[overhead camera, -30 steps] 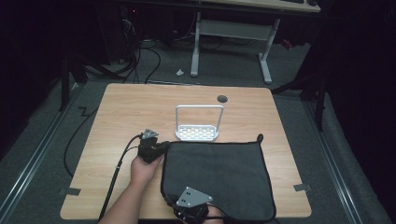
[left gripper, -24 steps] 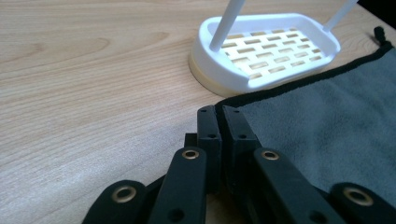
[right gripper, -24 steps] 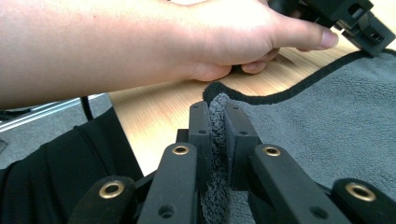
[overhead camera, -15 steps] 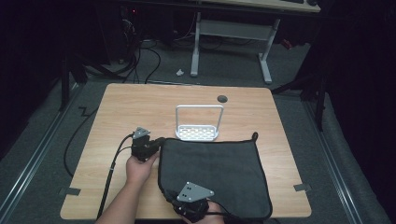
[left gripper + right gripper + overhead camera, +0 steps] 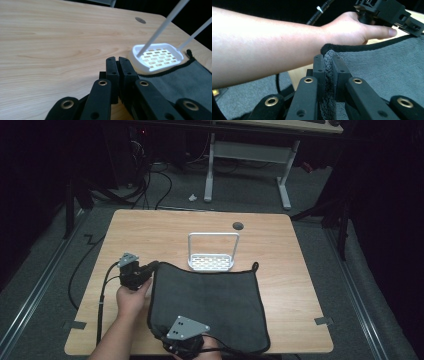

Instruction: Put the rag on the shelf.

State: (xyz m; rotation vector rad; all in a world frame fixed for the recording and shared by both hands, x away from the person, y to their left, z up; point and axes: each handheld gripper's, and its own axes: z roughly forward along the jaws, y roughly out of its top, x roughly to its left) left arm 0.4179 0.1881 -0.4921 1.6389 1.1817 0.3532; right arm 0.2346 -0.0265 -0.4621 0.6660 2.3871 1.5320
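Table (image 5: 150, 227): both hand-held grippers (image 5: 152, 266) pinch grey towel (image 5: 215, 300) corners.

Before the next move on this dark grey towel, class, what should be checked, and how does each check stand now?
1. Right hand-held gripper shut on the towel edge: ok.
2. Left hand-held gripper at the towel's far-left corner: ok.
3. Left jaws actually pinching cloth: cannot tell; they are closed with no cloth showing between them.
4. Towel flat on the table: ok.
5. White rack apart from the towel: not ok; the far hem lies against its base.
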